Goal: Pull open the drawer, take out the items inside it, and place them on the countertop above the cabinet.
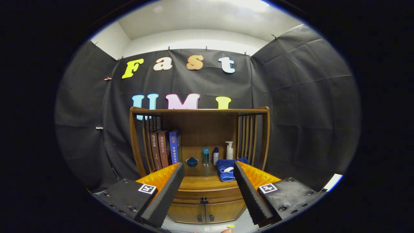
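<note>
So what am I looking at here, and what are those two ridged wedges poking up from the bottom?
Those wedges are the two fingers of a hand-held set of tongs that a person carries; no robot arm is involved. The camera rides on the tongs and looks forward along them, with a fisheye lens that bends everything round. The fingers stand open and hold nothing.

Beyond them is a wooden cabinet. Its drawer, with a dark knob, is closed. On the countertop above the drawer stand some books, a small blue lidded bowl, three bottles and a folded blue towel.
</note>
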`<state>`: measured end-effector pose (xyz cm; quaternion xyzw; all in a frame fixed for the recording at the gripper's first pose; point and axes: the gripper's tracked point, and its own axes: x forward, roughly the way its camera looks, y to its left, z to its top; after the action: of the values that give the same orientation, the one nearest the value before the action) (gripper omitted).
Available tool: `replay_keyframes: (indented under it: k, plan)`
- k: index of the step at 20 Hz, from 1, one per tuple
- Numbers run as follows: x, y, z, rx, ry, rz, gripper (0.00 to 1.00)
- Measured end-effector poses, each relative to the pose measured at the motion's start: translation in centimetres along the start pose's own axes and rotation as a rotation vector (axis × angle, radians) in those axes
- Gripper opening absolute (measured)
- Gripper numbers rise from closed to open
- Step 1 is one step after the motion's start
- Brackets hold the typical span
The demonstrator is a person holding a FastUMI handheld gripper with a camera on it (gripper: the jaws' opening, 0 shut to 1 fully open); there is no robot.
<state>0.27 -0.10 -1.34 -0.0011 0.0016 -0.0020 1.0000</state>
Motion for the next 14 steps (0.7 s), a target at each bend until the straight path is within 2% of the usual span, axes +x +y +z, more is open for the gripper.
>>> replay_keyframes:
  k: [8,14]
  plan:
    - [4.1,-0.8,1.0,0.028,-0.039,0.001,0.99]
    - [9.5,0.2,-4.8,-0.001,-0.026,0.045,0.99]
